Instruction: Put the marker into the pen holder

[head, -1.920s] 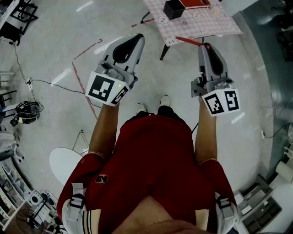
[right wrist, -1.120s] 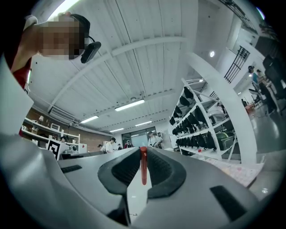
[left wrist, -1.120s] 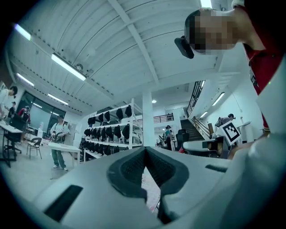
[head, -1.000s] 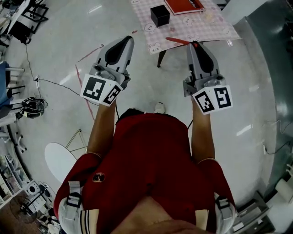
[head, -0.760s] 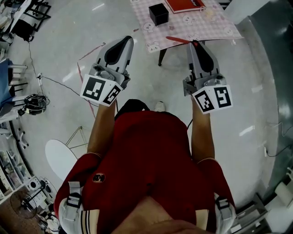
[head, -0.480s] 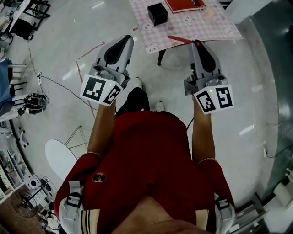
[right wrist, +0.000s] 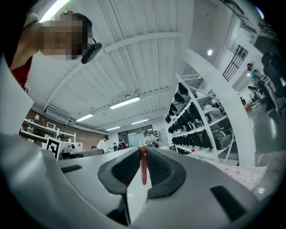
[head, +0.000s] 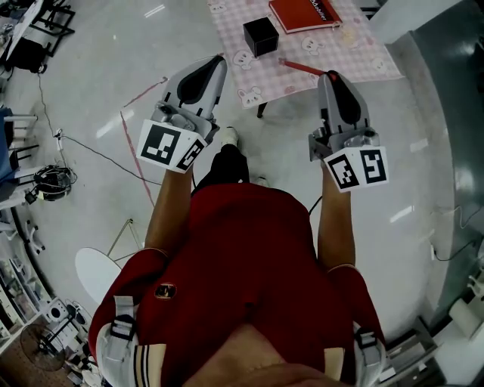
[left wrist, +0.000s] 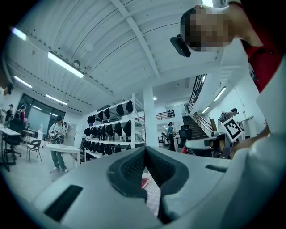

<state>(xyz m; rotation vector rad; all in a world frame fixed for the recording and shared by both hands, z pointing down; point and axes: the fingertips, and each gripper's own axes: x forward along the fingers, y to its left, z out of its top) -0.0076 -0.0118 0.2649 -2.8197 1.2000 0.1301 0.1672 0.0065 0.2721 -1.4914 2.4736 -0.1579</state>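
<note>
A red marker (head: 301, 68) sticks out leftward from my right gripper (head: 333, 74), which is shut on it above the near edge of the pink checked table (head: 340, 54). In the right gripper view the marker (right wrist: 143, 167) stands upright between the pads of the right gripper (right wrist: 143, 154). The black cube pen holder (head: 260, 36) stands on the table, to the left of the marker and farther off. My left gripper (head: 218, 60) hangs over the floor by the table's near left corner. In its own view the left gripper (left wrist: 145, 152) is shut with nothing in it.
A red book (head: 306, 10) lies on the table behind the pen holder. Cables and gear (head: 45, 181) sit on the floor at the left, with red tape lines (head: 136, 143) nearby. A white round stool (head: 102, 268) stands low at the left.
The table, pen holder and book have come nearer and further into view as the person steps forward. Both grippers keep their pose, and the marker stays in the right one.
</note>
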